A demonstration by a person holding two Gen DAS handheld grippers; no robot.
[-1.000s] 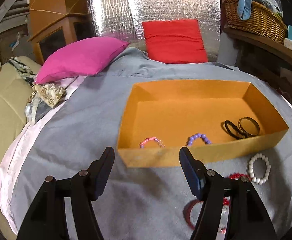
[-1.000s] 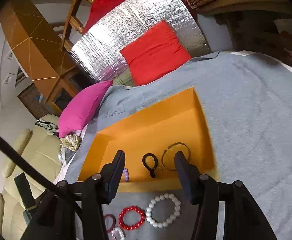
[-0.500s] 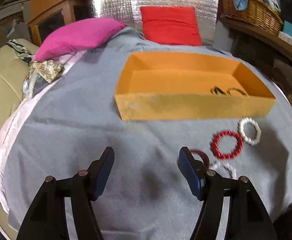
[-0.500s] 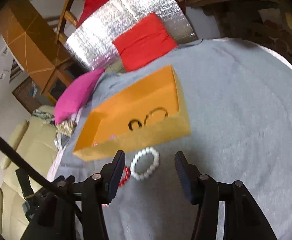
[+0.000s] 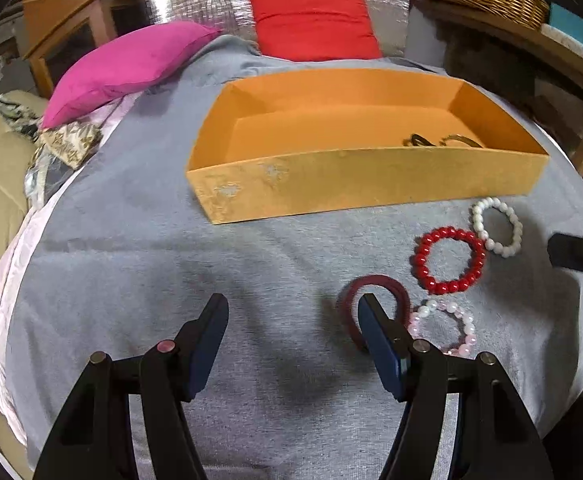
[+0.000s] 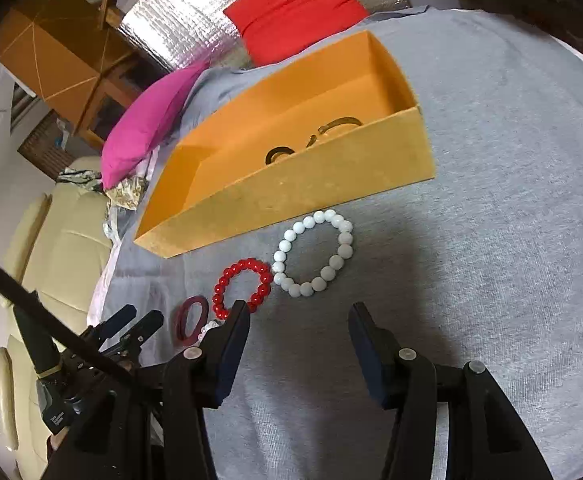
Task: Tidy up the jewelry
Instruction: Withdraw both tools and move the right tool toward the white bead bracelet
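Hovering low with jaws apart and nothing between them, both the left hand-held gripper (image 5: pixel 291 320) and the right hand-held gripper (image 6: pixel 297 320) have come down from above the orange box (image 5: pixel 371 184) (2 dark pieces show inside) toward 4 bracelets on the grey cloth: white (image 6: pixel 315 254), red (image 6: pixel 243 286), maroon (image 5: pixel 371 284), pink (image 5: pixel 447 328).

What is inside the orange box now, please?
Inside the shallow orange cardboard box, near its right end, the tops of a dark loop and a thin metal bangle show. The near wall covers the floor behind it, so anything lying there cannot be seen.
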